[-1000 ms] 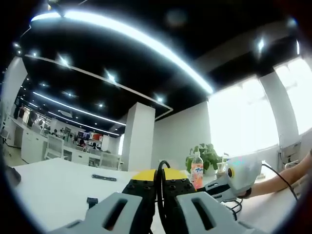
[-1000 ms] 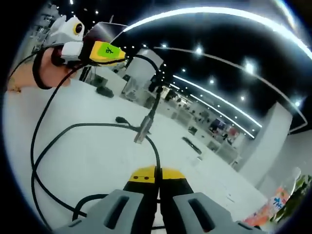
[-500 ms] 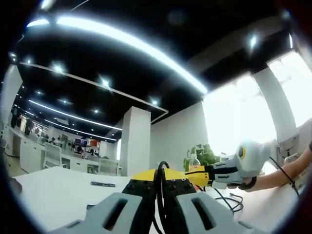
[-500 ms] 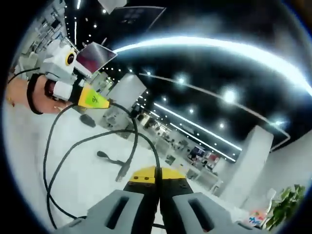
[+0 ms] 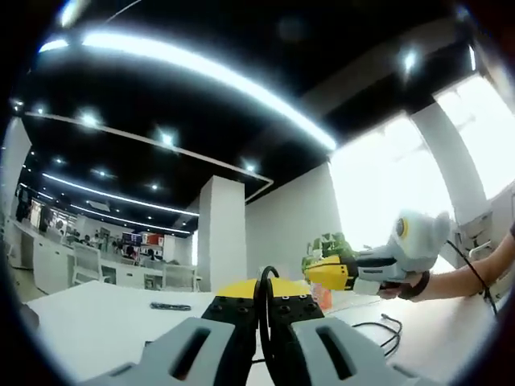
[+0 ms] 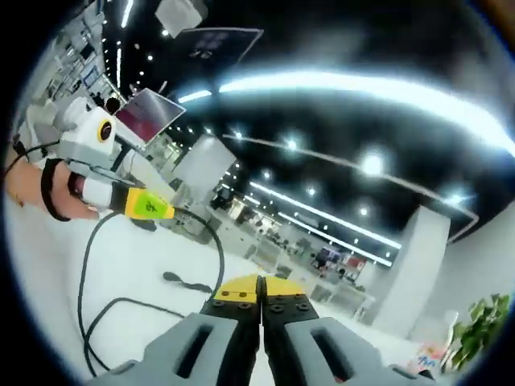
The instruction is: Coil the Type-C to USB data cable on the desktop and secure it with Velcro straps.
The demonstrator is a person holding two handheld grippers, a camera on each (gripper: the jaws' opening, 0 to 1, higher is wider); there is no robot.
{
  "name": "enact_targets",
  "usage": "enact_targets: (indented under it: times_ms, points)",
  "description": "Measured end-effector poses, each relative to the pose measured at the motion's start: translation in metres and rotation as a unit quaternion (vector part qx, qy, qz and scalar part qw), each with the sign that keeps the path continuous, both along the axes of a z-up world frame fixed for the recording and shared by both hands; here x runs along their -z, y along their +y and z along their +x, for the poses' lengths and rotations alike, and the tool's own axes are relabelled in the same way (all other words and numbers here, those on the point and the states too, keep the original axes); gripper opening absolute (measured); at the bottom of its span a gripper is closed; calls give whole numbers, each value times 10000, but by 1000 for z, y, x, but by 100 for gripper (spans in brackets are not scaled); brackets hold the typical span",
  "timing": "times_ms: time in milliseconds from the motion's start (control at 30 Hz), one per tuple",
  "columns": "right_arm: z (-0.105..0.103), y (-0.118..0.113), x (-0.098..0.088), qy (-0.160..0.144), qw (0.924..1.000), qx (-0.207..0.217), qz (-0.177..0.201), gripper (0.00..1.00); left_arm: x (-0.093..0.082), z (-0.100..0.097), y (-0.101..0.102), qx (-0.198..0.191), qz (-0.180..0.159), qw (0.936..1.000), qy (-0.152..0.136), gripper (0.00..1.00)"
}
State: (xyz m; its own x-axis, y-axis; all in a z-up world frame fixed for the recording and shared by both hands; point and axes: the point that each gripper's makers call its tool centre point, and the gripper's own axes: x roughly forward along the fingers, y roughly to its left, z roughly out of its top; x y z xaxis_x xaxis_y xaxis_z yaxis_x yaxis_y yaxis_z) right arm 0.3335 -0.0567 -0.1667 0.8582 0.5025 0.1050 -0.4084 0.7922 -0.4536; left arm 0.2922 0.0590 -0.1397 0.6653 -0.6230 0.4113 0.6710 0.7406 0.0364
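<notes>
Black data cable [image 5: 262, 299] looped up between the left gripper's [image 5: 263, 315] clamped jaws, above the white desk [image 5: 96, 310]. Right gripper [image 6: 259, 301] likewise pinched it, cable [image 6: 211, 241] running leftward to the other gripper.

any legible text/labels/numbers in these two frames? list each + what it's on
None can be read.
Green label on the left gripper, right gripper view: dark mark on it, too blurred to read.
Bottle at the lower right of the right gripper view: coloured print, too blurred and small to read.
Screens in the far office, left gripper view: too small to read.
Cable, desktop, right gripper: no text visible.
</notes>
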Motion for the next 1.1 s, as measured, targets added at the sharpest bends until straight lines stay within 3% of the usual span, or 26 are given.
enact_targets:
  times_ms: [67, 133, 167, 233, 267, 400, 500, 567, 700, 800, 867, 933, 1000, 1100]
  points:
    - [17, -10, 28, 826, 9955, 95, 448, 1, -2, 0, 2, 3, -51, 10000, -5, 4]
    - [31, -13, 61, 1520, 9867, -3, 573, 5, -3, -2, 3, -5, -78, 10000, -27, 4]
    - [35, -11, 76, 1818, 9817, -83, 552, 12, -4, -2, 3, -10, -82, 10000, -37, 4]
    - [44, -7, 98, 2236, 9725, -199, 621, 20, -5, -2, 3, -5, -96, 9999, -39, 4]
    - [47, -5, 109, 2467, 9672, -239, 561, 20, -5, -2, 3, -3, -95, 9999, -39, 4]
    - [54, -1, 135, 2920, 9556, -312, 240, 19, -4, -2, 3, 10, -96, 10000, -24, 4]
    - [61, 2, 140, 3255, 9445, -350, 274, 18, -3, -2, 1, 22, -77, 10000, -7, 4]
    - [66, 4, 138, 3144, 9480, -479, -100, 10, -3, -4, 1, 36, -70, 10000, -19, 4]
    - [62, 12, 137, 3101, 9454, -728, -693, 2, -4, -5, -1, 40, -58, 10000, -23, 4]
    - [58, 15, 133, 2561, 9532, -793, -1401, 0, -4, -5, 0, 20, -61, 10000, -11, 4]
    - [54, 16, 132, 2413, 9542, -768, -1592, 0, -4, -6, 0, 22, -62, 10000, -12, 4]
    - [53, 19, 129, 2114, 9571, -734, -1842, 0, -4, -6, -1, 22, -38, 10000, -21, 4]
    - [50, 25, 120, 1575, 9626, -672, -2097, 0, -5, -7, -2, 34, -23, 10000, -34, 4]
    - [43, 39, 102, 765, 9636, -628, -2483, 0, -8, -8, -2, 47, -38, 10000, -68, 4]
